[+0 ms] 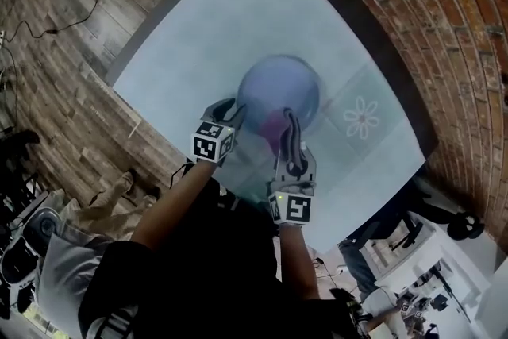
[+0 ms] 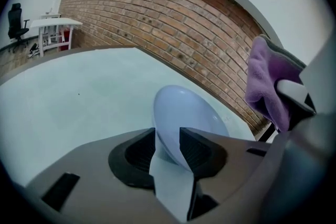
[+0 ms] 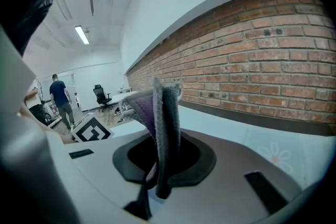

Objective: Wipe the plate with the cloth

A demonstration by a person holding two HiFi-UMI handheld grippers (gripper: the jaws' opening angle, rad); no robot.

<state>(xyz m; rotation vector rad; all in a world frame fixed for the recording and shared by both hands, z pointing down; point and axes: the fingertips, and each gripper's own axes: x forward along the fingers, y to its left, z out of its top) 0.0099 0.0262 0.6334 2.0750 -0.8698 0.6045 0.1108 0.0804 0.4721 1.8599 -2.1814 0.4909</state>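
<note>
The left hand-held gripper [image 2: 168, 147] had its jaws well apart, with the near rim of the pale blue plate [image 2: 184, 113] standing in the gap; the pads did not appear to press on it, so it held nothing. The right hand-held gripper [image 3: 157, 165] was clamped on a folded purple and grey cloth [image 3: 163, 113], which stood up limp out of its jaws. Seen from the head, the plate [image 1: 278, 87] lay on the pale tabletop [image 1: 238, 12] directly ahead of both tools, the left hand-held gripper [image 1: 226, 113] at its near left edge and the right hand-held gripper [image 1: 290, 123] over its near right part, with the cloth [image 1: 274, 127] at the plate's surface. The plate looked stiff, smooth and probably slippery, and breakable if ceramic; it would likely slide under a wipe unless pinched at the thin rim, where the left jaws already stood. The cloth was soft and light, best kept bunched in the jaws and dragged flat across the dish. Just right of the right tool lay a flower-printed square [image 1: 363, 117], clear of the plate. Beyond the tabletop's far edge rose a brick wall [image 2: 173, 23]. Nothing stood between the cloth and the plate.
</note>
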